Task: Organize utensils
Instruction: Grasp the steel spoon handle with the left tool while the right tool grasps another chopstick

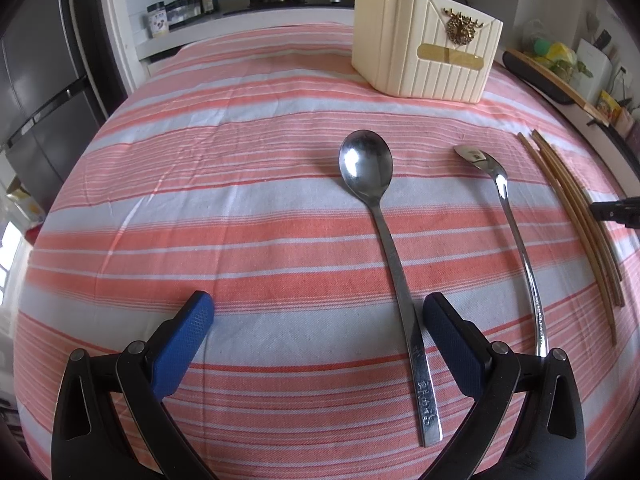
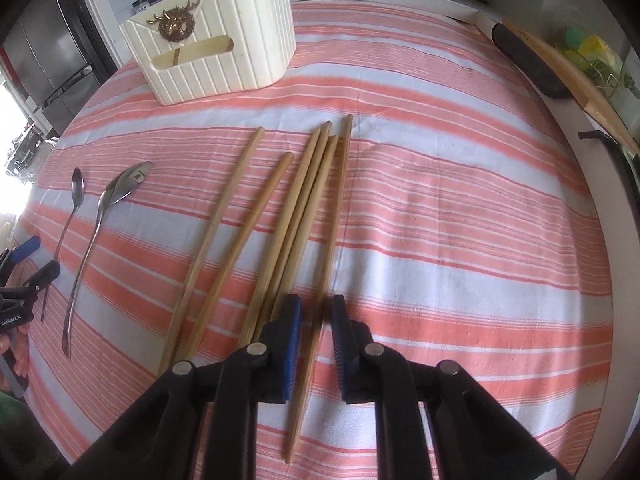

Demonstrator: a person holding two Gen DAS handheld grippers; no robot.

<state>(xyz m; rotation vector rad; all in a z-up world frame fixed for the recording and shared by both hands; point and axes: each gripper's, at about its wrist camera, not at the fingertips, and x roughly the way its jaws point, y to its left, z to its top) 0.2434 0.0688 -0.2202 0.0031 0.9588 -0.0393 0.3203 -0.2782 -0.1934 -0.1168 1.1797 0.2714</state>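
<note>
The left gripper [image 1: 318, 312] is wide open and holds nothing; the large spoon [image 1: 394, 264] handle lies just inside its right finger. At 1 o'clock lies the smaller spoon [image 1: 516, 236]. The right gripper [image 2: 316, 312] is narrowly open, and one chopstick of the chopsticks [image 2: 296, 216] passes between its fingers. The cream utensil holder [image 2: 216, 40] stands at 11 o'clock on the striped worktop [image 2: 460, 216].

Left wrist view sits low over the tabletop [image 1: 248, 208], facing the cream holder [image 1: 428, 48] at 1 o'clock — right wrist view, equally close, finds it at 11. Both share the spoons [image 1: 376, 208] and chopsticks [image 2: 304, 208].
</note>
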